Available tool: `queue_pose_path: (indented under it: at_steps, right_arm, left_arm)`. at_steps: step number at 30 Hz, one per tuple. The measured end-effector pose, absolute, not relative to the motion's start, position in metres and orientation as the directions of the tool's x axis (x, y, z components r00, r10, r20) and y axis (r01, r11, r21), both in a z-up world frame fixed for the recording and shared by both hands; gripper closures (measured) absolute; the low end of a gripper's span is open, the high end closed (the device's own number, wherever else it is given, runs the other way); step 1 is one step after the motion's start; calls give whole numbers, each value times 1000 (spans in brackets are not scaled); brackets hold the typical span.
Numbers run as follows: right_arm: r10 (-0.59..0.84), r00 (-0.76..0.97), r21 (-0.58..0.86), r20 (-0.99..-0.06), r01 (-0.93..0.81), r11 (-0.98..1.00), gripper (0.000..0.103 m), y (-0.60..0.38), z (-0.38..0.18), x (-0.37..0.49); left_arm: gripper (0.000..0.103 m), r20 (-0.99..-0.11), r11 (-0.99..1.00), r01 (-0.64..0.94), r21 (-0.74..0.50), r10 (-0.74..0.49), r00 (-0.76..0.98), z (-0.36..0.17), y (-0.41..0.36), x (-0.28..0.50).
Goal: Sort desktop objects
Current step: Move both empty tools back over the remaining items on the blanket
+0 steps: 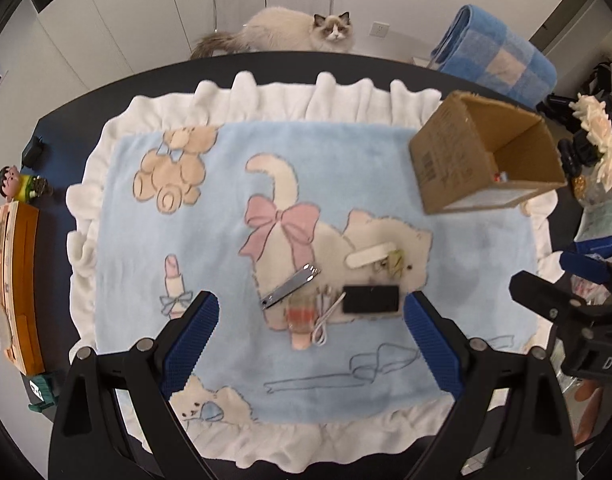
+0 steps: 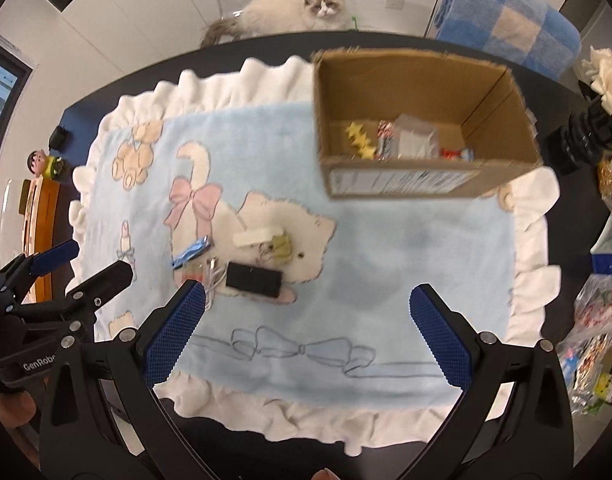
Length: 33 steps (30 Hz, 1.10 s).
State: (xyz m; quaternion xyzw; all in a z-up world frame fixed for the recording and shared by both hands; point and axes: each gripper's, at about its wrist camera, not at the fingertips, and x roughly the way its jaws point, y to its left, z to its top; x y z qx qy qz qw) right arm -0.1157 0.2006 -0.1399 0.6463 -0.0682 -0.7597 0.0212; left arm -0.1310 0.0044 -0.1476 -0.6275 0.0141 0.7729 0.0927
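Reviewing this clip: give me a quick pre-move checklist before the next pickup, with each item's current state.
1. Left hand-held gripper open, empty: ok.
2. Right hand-held gripper open, empty: ok.
3. Cardboard box upright, opening reachable: ok.
4. Loose items left on the blanket, such as nail clipper and black case: ok.
5. Items separated enough for a clean grasp: not ok, they lie clustered.
6. Cat staying off the table: cannot tell.

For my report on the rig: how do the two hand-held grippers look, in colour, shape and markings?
Both match: the left hand-held gripper and the right hand-held gripper have black angular frames with silver screws, and two long fingers faced with blue, finely textured pads. White lettering marks each body, only partly readable. No cables or sleeves show.
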Motion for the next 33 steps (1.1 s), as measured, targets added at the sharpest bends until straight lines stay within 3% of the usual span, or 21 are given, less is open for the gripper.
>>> queue_pose_path:
  at_steps: [19,33]
  right_arm:
    - [-117,-91,116,-989,17,-993,0,149,-202,-88]
    - [-110,-43,108,-993,46,-993,0,149,-241,-101]
  left_arm:
    - [10,-985,-988,-98,-119,130,-113,-217,-46,-90]
    - [10,-990,-986,-112,-122,130,-61,-256,-30,-102]
